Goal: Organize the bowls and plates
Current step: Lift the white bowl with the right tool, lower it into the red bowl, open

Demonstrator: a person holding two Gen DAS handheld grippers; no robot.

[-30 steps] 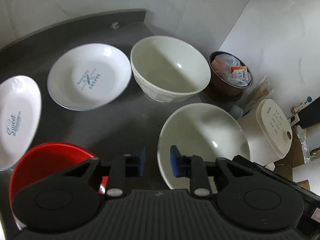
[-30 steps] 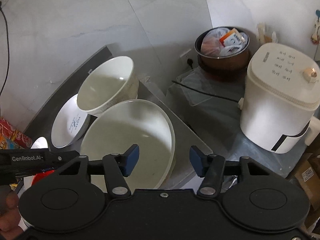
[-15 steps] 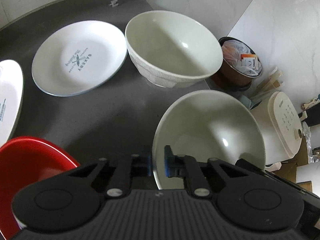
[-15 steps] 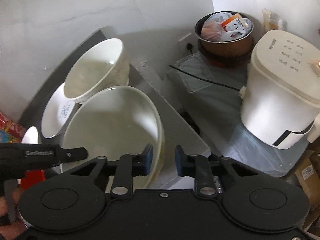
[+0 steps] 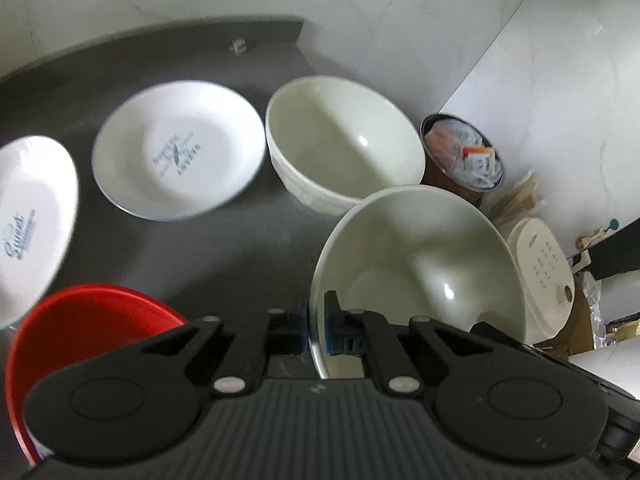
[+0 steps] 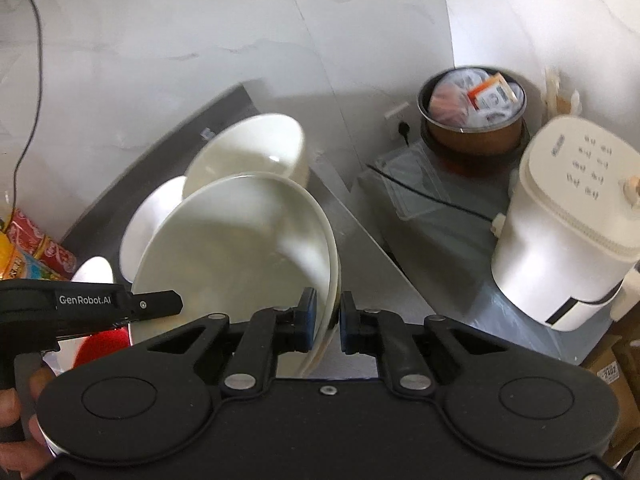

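Clamping opposite sides of one rim, the left gripper and the right gripper each have their jaws closed on the wide cream bowl, which sits at the near right edge of the dark grey surface and appears tilted; whether its base touches the surface cannot be told. In the left wrist view the rim passes between the blue pads, one inside the bowl and one outside. The right wrist view shows the same bowl pinched at its near right rim, with the left gripper's black body reaching in from the left and a person's fingers wrapped around its handle. Just behind stands a deeper cream bowl with a textured outer wall, upright, its rim partly overlapped in view by the held bowl. To its left lies a white plate with blue lettering, and a second white plate with blue script lies further left at the frame edge. A red bowl sits at the near left, partly hidden by the gripper body. Beyond the surface's right edge, lower down, are a white rice cooker and a brown pot stuffed with packets and plastic bags. A black cable hangs down the pale marble wall.
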